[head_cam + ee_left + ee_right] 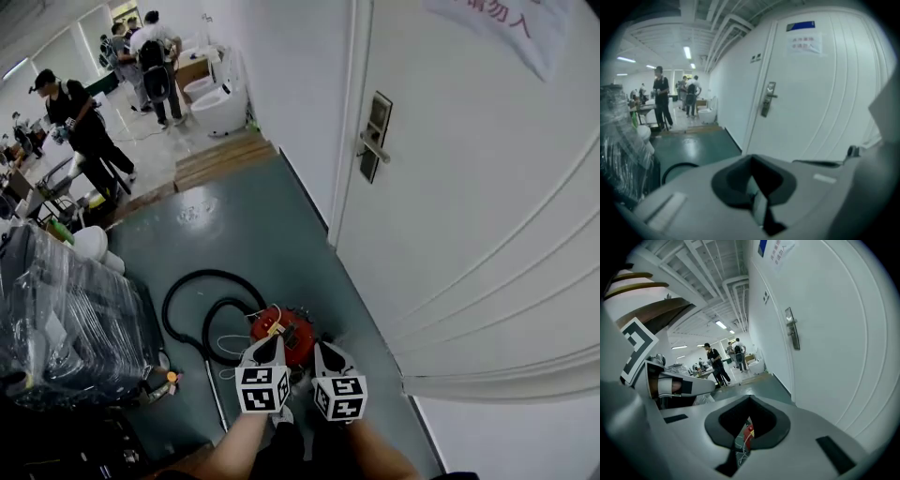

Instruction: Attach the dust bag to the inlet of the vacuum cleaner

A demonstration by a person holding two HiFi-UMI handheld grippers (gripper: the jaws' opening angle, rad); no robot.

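Head view is showing the left gripper (269, 345) and the right gripper (324, 352) side by side at the bottom centre, each with its marker cube facing the camera and a bare forearm behind it. Both are hanging over the red vacuum cleaner (292, 336), which is sitting on the green floor (244, 225) just beside a white door (469, 206) with a metal handle (373, 148). A black hose (192, 286) is curling away from the vacuum cleaner to the left, towards a plastic-wrapped stack (66, 319). Further off, people (84, 127) are standing beyond a wooden step (223, 157). Left gripper view is looking level along the floor towards the door and a printed notice (804, 44) on it; the left gripper's jaws are lying pressed together with nothing pinched, and part of the hose is showing past the gripper's body at the left. Right gripper view is looking along the same wall, with the left gripper and its cube filling the left edge; the right gripper's jaws are lying close together, leaving only a thin slit, and they are pinching nothing. Through that slit a sliver of the red vacuum cleaner is showing below.
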